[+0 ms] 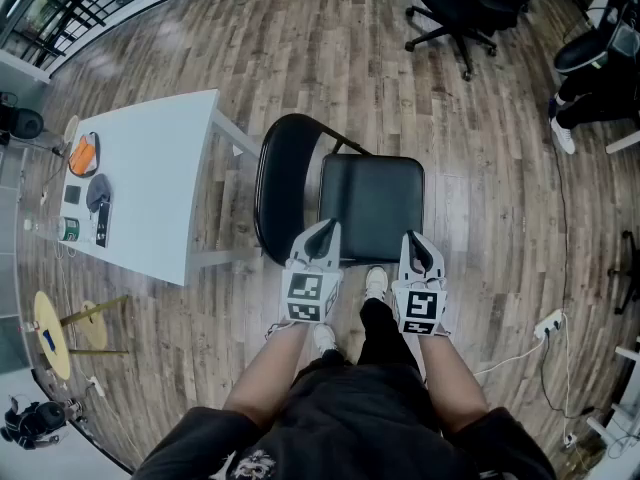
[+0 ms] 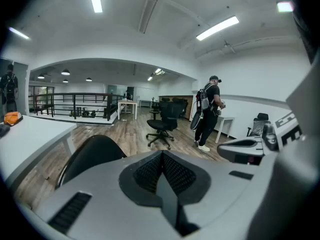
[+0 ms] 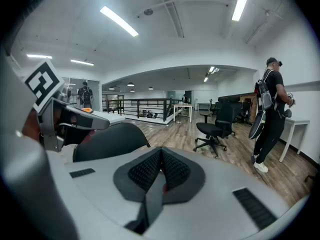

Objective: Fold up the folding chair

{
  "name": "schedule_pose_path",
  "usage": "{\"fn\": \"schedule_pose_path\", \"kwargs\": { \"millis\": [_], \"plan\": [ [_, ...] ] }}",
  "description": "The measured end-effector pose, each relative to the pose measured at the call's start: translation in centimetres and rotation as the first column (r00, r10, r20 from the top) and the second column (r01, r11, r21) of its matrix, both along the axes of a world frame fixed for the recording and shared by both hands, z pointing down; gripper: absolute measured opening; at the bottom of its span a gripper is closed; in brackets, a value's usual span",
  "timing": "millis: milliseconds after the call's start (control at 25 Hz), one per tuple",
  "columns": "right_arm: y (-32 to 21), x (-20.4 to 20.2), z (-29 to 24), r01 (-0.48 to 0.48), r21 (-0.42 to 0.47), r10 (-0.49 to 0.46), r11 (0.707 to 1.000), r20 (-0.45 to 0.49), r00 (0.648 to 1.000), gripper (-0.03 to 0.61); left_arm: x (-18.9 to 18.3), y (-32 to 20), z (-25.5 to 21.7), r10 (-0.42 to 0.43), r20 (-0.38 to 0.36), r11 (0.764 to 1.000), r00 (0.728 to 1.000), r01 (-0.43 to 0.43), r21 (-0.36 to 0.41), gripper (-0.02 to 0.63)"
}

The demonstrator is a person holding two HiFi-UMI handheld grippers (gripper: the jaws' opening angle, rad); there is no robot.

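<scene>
Observer: Trouble starts with the jaws. Both the left gripper (image 1: 324, 232) and the right gripper (image 1: 416, 244) have theirs pressed fully together with nothing between them, so neither can take hold of the folding chair (image 1: 371, 208) as they stand.

Handler: Where is the chair?

Observer: Open on the wood floor (image 1: 300, 48), straight ahead of the person's shoes (image 1: 375, 282) and just right of the white counter (image 1: 150, 198). Its backrest (image 1: 284, 183) is on the left side. Both grippers hang at the seat's near edge.

Handler: So what might fail?

Observer: I'd judge that a push with closed tips could skid off the smooth seat, or shove the whole chair along the floor toward the counter's leg. If the frame folds suddenly, it could nip a jaw — and the shoes are close too.

Handler: Anything you can't see?

Observer: The seat covers the legs and hinges, so the folding direction is a guess. Whether the tips touch the seat edge, I can't tell. The small items on the counter are too tiny to name.
</scene>
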State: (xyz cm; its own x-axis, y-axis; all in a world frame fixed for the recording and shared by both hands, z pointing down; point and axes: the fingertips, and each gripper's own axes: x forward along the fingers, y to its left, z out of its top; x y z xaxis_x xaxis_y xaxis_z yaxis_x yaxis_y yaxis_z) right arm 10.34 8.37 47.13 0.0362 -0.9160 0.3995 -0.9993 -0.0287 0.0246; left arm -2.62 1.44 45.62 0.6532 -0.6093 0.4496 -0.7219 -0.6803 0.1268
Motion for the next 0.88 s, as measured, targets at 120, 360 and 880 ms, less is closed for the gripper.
{"fn": "schedule_pose_path", "kwargs": {
  "millis": [120, 360, 880],
  "plan": [
    [-2.9, 2.6, 3.3, 0.021, -0.019, -0.021, 1.000, 0.023, 1.000, 0.014, 2.1, -3.1, 2.7, -0.017, 0.009, 1.000, 1.000, 0.017, -0.011, 0.005],
    [-6.5, 5.4, 11.7, 0.133, -0.127, -0.116, 0.983, 0.132, 0.984, 0.129, 5.8, -6.3, 8.0, 0.034, 0.056, 0.997, 0.998, -0.029, -0.078, 0.138],
    [-3.1, 12.6, 35.1, 0.287, -0.505, 0.016, 0.814, 0.514, 0.858, 0.282, -3.4, -13.9, 10.0, -0.078, 0.502, 0.975, 0.861, 0.171, -0.143, 0.365]
  ]
}}
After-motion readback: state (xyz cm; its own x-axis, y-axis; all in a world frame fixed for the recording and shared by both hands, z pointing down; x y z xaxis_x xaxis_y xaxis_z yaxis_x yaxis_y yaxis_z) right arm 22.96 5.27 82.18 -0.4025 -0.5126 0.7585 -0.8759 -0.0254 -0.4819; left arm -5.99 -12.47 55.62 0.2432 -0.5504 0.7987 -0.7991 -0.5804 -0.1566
